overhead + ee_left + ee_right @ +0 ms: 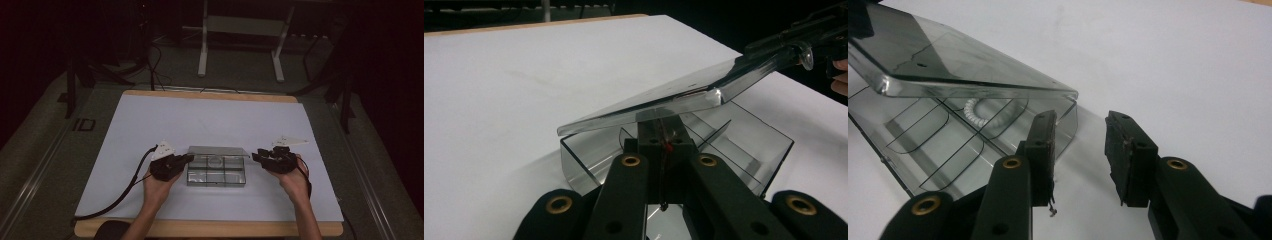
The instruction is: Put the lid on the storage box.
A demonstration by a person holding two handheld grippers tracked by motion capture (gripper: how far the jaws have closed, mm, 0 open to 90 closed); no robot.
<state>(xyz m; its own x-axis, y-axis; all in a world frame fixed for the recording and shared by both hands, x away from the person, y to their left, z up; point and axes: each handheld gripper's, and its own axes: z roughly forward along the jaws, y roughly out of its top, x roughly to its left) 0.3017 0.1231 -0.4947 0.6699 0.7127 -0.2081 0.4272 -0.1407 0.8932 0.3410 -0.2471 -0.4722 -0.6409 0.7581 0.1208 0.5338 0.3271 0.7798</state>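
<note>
White sheet [210, 120] covers most of the wooden table [200, 228]. Clear compartment box [216, 171] sits near the front middle of the sheet, between both grippers. Its lid [218, 151] is hinged up and tilted, not flat on the tray.

Left gripper [186, 158] is at the box's left end. In the left gripper view its jaws [664, 135] are drawn together right at the lid's underside edge [659, 107], but I can't tell whether they pinch the lid or the tray wall.

Right gripper [256, 156] is just beside the box's right end, jaws spread with a clear gap between them [1079, 150], holding nothing. Left-hand jaw sits close against the tray's corner wall [1068, 122]; touching or not, can't tell.

Small white coiled ring [979, 111] lies in a rear compartment under the raised lid, also faintly visible from above [216, 161].
</note>
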